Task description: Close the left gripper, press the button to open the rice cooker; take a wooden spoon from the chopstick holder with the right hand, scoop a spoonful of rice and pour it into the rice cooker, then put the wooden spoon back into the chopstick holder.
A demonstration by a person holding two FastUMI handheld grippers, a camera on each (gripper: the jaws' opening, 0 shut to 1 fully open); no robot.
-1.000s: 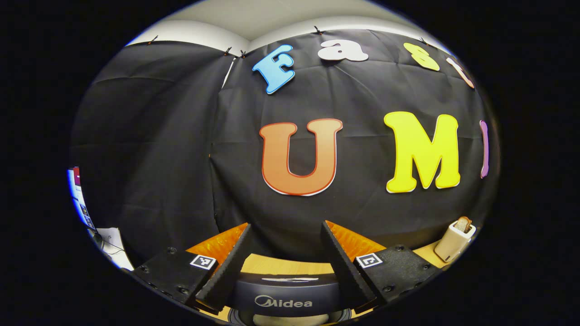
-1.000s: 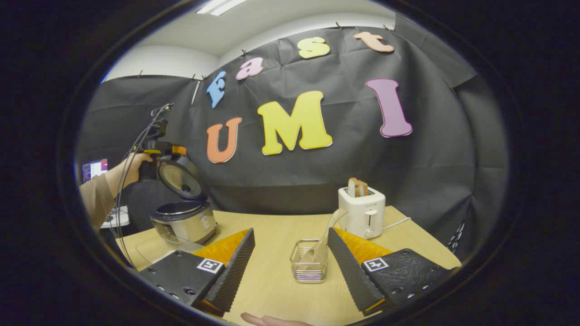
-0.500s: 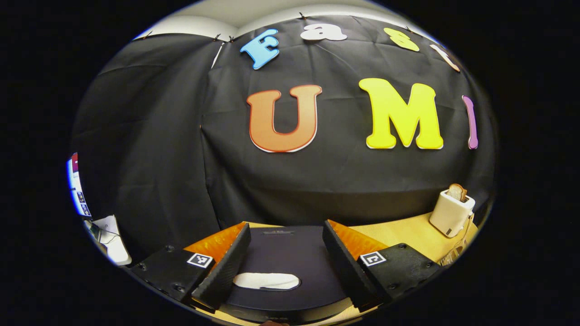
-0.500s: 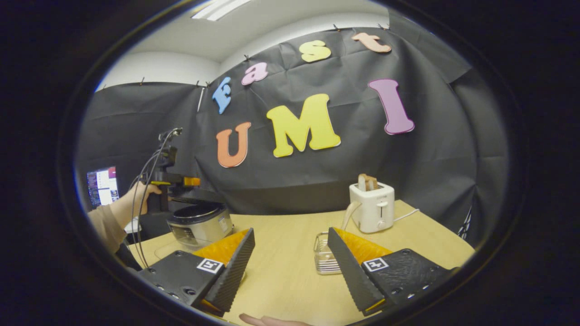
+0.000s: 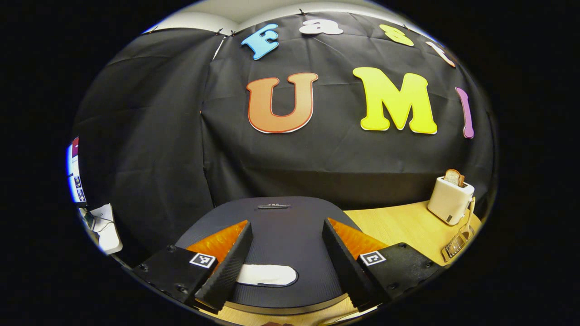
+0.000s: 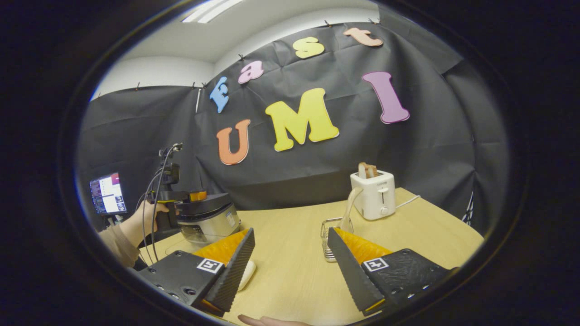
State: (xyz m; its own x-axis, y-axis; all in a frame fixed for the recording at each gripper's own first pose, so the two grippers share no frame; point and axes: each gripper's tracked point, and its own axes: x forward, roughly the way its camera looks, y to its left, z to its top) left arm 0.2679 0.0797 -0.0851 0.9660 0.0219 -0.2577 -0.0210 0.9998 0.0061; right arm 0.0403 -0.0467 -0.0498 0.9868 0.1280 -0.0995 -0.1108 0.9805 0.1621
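Observation:
The rice cooker [image 6: 208, 219] stands at the table's left with its dark lid [image 5: 281, 222] down. My left gripper [image 5: 285, 253] is open just above that lid, fingers apart over a white patch [image 5: 266, 275]. In the right gripper view a hand [image 6: 145, 217] holds this left gripper [image 6: 174, 197] at the cooker's top. My right gripper [image 6: 290, 262] is open and holds nothing, low over the table. The wire chopstick holder [image 6: 330, 233] stands just beyond its right finger, with the wooden spoon [image 6: 350, 208] leaning in it. In the left gripper view the holder [image 5: 455, 244] and spoon [image 5: 470, 213] lie far right.
A white toaster [image 6: 374, 199] with bread in it stands behind the holder, also at the right edge as toaster [image 5: 451, 199]. A pale rounded thing [image 6: 247, 274] peeks out beside my right gripper's left finger. A lit screen [image 6: 107, 193] is far left. The wooden table [image 6: 290, 226] spreads between cooker and holder.
The cooker's lid, raised a second ago, has swung down and is closed, with the left gripper following it down. The right gripper has shifted slightly; the holder now sits beside its right finger.

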